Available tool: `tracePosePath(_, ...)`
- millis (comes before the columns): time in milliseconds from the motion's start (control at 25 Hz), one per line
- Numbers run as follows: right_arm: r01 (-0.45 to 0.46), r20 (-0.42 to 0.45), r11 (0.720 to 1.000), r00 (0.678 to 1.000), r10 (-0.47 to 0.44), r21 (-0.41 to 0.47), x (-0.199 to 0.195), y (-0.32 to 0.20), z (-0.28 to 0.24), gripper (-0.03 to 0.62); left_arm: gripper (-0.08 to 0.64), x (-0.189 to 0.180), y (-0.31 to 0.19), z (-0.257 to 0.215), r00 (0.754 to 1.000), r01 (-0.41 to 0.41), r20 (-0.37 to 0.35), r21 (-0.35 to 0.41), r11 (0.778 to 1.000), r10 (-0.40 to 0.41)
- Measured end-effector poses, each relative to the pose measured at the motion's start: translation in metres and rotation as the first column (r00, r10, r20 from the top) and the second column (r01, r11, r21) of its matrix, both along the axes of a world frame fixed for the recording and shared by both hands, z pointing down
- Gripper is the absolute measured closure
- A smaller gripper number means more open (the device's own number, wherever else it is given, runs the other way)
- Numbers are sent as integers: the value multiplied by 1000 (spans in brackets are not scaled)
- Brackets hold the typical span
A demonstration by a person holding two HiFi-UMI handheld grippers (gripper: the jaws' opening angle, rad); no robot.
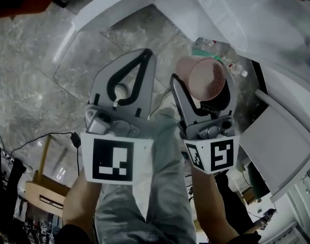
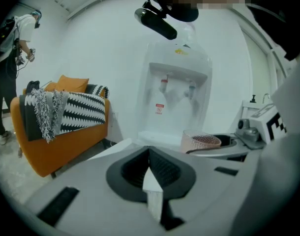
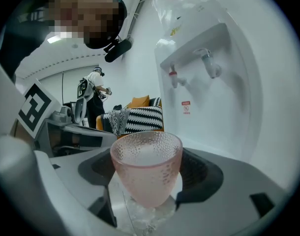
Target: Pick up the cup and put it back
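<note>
A pink, pebble-textured glass cup (image 1: 207, 79) is held in the air between the jaws of my right gripper (image 1: 200, 85), which is shut on it. In the right gripper view the cup (image 3: 146, 168) stands upright between the dark jaw pads, its mouth toward the camera, with the white water dispenser (image 3: 209, 77) beyond it. My left gripper (image 1: 145, 54) hangs beside it on the left, shut with nothing in it. The left gripper view shows the cup (image 2: 200, 142) at its right, in front of the dispenser (image 2: 177, 97).
Marble floor tiles (image 1: 33, 70) lie below, with the person's grey trousers (image 1: 155, 187) between the grippers. An orange sofa (image 2: 61, 132) with a striped throw stands left of the dispenser. A person (image 2: 12, 63) stands at the far left. A white cabinet (image 1: 282, 141) is at the right.
</note>
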State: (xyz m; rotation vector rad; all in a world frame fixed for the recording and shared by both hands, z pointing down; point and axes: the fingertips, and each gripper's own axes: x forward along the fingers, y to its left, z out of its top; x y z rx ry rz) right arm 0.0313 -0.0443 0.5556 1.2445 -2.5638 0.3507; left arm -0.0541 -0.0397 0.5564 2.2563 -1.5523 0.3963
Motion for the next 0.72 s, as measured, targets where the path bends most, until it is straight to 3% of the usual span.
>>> tracePosePath(480, 48, 3, 998, 999, -48, 36, -15, 5, -115, 201, 548, -9, 5, -110, 999, -29, 22, 19, 999, 28)
tracePosePath(720, 101, -35, 989, 995, -97, 111, -15, 1, -180, 201, 548, -17, 9, -166, 1000, -11, 22, 19, 1000, 10)
